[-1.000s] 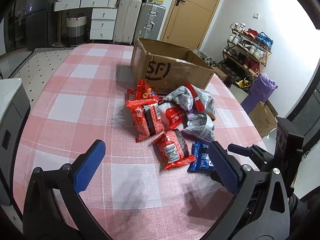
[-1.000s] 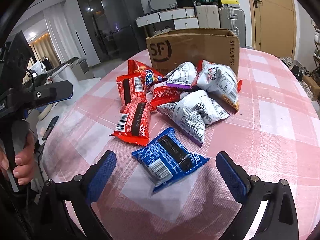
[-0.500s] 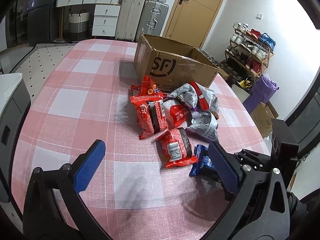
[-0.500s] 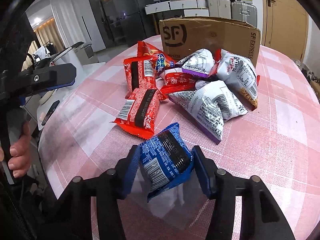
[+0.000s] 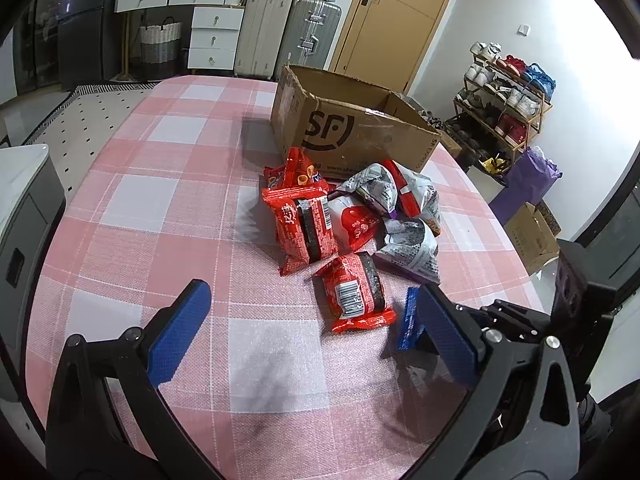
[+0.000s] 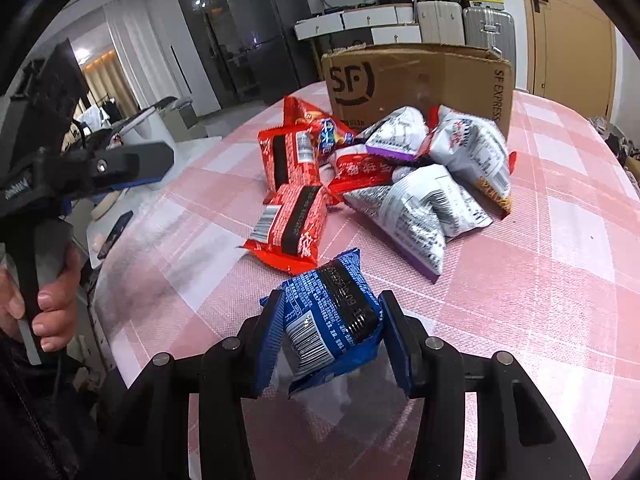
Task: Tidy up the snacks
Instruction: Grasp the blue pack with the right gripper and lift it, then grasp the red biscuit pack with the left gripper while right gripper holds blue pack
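My right gripper (image 6: 332, 332) is shut on a blue snack packet (image 6: 332, 312), both blue pads pressed into its sides, its front end tipped up off the cloth. In the left wrist view that blue snack packet (image 5: 408, 320) shows edge-on behind my right finger. My left gripper (image 5: 308, 320) stands open over bare cloth with nothing between its fingers. A pile of red packets (image 5: 304, 228) and silver-white packets (image 5: 408, 240) lies ahead, in front of the open cardboard box (image 5: 352, 136). The nearest red packet (image 6: 292, 224) lies just beyond the blue one.
The table wears a pink checked cloth (image 5: 168, 208). A person's hand (image 6: 44, 304) grips the left gripper's handle at the left of the right wrist view. Beyond the table stand suitcases (image 5: 288, 32), white drawers (image 5: 212, 36) and a shoe rack (image 5: 504, 100).
My right gripper went from wide open around the blue packet to shut on it, and the packet's front end has tilted up. The left gripper has stayed open and still.
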Tool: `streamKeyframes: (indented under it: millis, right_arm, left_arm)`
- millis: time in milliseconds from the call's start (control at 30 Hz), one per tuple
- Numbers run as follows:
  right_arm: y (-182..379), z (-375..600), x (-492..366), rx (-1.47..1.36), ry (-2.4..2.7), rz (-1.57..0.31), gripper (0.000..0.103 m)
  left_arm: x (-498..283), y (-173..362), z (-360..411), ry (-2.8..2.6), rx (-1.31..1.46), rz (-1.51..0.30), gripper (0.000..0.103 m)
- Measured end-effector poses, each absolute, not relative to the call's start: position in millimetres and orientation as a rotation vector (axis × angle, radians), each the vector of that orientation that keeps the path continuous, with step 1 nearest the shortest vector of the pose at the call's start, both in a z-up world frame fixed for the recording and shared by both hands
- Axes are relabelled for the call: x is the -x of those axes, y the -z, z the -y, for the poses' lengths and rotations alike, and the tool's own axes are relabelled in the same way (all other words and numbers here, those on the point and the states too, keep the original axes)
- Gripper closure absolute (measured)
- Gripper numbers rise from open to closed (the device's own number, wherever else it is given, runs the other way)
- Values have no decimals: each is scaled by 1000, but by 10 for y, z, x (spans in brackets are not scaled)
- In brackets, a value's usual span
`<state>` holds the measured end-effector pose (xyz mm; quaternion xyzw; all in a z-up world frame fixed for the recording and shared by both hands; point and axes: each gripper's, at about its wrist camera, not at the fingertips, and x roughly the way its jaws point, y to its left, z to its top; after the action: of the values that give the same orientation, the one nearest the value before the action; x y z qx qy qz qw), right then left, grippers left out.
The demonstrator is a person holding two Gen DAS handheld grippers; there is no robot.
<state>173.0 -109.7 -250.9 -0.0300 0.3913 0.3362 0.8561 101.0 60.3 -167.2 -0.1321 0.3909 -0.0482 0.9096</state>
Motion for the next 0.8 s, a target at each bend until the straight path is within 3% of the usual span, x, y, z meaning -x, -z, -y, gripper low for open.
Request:
streamKeyframes:
  millis: [800]
  right_arm:
    - [2378, 1656, -1736, -118, -676, -745, 55]
  left_arm:
    - [-1444, 2050, -180, 112, 236, -935, 1]
